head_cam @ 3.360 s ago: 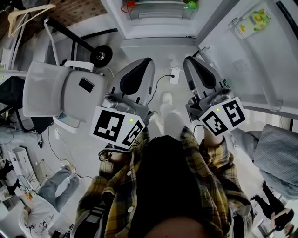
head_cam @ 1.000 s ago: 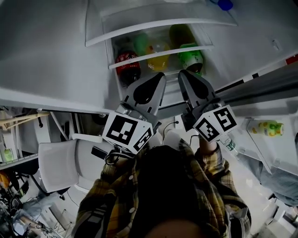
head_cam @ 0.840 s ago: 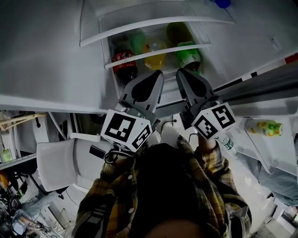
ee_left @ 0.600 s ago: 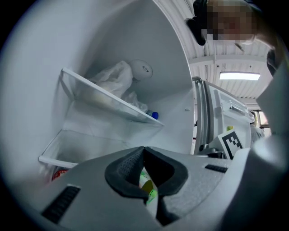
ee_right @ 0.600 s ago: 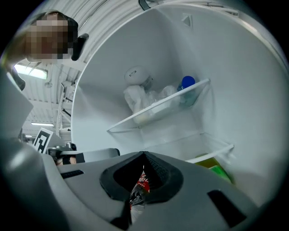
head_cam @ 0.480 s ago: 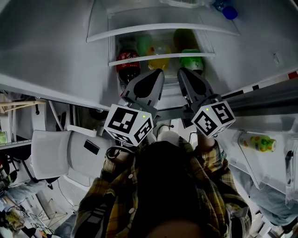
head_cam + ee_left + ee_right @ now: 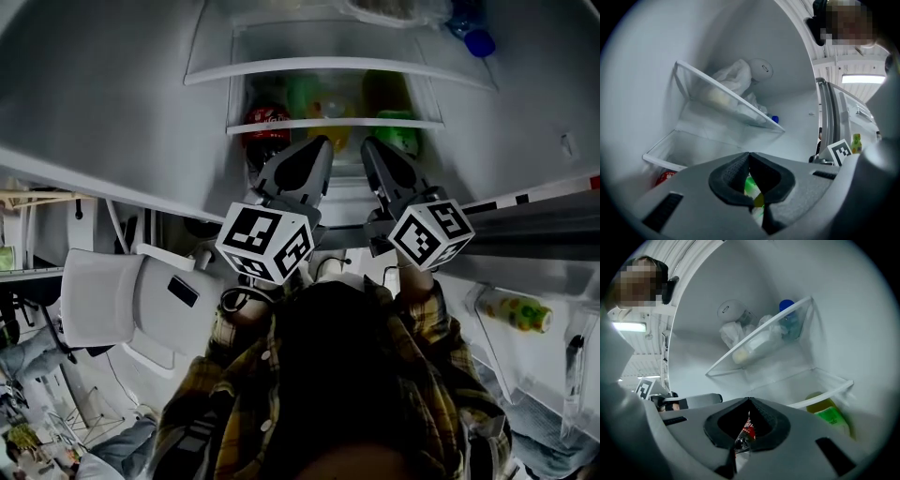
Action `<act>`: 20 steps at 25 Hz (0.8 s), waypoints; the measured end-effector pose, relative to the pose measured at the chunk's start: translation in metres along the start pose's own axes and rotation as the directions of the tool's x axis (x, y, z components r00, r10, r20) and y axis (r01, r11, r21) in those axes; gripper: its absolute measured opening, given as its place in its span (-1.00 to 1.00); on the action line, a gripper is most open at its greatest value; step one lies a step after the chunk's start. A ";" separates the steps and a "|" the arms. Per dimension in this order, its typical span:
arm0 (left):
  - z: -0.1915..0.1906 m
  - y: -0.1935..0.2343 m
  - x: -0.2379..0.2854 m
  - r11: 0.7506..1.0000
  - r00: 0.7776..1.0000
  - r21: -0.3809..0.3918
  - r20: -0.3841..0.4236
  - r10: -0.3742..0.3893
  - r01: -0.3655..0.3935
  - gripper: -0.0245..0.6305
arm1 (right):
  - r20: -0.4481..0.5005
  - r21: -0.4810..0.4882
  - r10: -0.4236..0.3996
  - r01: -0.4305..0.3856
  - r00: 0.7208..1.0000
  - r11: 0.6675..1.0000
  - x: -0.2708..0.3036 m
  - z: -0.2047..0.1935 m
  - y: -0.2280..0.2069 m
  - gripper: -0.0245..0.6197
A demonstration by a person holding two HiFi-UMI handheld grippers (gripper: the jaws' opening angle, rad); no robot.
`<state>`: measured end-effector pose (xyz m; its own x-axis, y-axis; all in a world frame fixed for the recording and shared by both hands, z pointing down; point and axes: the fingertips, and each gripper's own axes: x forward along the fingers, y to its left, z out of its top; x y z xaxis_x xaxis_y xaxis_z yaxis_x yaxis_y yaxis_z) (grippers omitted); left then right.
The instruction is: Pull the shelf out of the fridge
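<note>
The fridge stands open in front of me. Its lower glass shelf [image 7: 334, 122] has a white front edge, and a red cola bottle [image 7: 266, 125], a yellow bottle and a green bottle [image 7: 399, 133] stand beneath it. My left gripper [image 7: 318, 143] and right gripper [image 7: 368, 143] point level at that shelf's front edge, side by side, both shut on nothing. In the left gripper view the shut left gripper [image 7: 750, 155] sits below the lower shelf [image 7: 661, 161]. In the right gripper view the shut right gripper [image 7: 750, 401] sits below the lower shelf [image 7: 826, 392].
An upper shelf [image 7: 337, 64] carries plastic bags [image 7: 733, 77] and a blue-capped bottle [image 7: 475, 37]. The fridge door with a bottle in its rack [image 7: 511, 309] stands open at the right. A white chair [image 7: 122, 300] is at the lower left.
The head view swung up from the floor to the open fridge. Both grippers came closer to the lower shelf and sank a little. Their jaws stayed shut.
</note>
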<state>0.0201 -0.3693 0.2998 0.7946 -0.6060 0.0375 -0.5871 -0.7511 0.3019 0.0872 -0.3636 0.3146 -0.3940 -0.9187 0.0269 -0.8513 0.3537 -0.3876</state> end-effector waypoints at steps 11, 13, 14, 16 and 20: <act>-0.014 0.020 0.011 0.997 0.999 -0.076 -0.047 0.003 -0.006 -0.91 | 0.007 0.205 -0.016 0.014 1.000 0.979 0.011 -0.010 -0.026 -0.86; -0.017 0.022 0.011 0.995 0.999 -0.099 -0.053 -0.004 -0.001 -0.90 | 0.021 0.244 -0.007 0.002 1.000 0.970 0.012 -0.010 -0.028 -0.85; -0.019 0.023 0.012 0.994 0.998 -0.114 -0.055 -0.010 0.004 -0.89 | 0.028 0.262 -0.002 -0.005 1.000 0.965 0.012 -0.010 -0.029 -0.85; -0.022 0.024 0.012 0.990 0.998 -0.139 -0.058 -0.021 0.013 -0.77 | 0.039 0.296 0.010 -0.021 0.999 0.955 0.012 -0.010 -0.030 -0.78; -0.027 0.025 0.014 0.983 0.998 -0.184 -0.057 -0.033 0.022 -0.62 | 0.073 0.370 0.009 -0.036 0.997 0.928 0.010 -0.009 -0.035 -0.62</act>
<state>0.0204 -0.3892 0.3331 0.8209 -0.5652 0.0817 -0.5313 -0.7033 0.4723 0.1097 -0.3836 0.3365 -0.3751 -0.9259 -0.0442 -0.6483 0.2961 -0.7015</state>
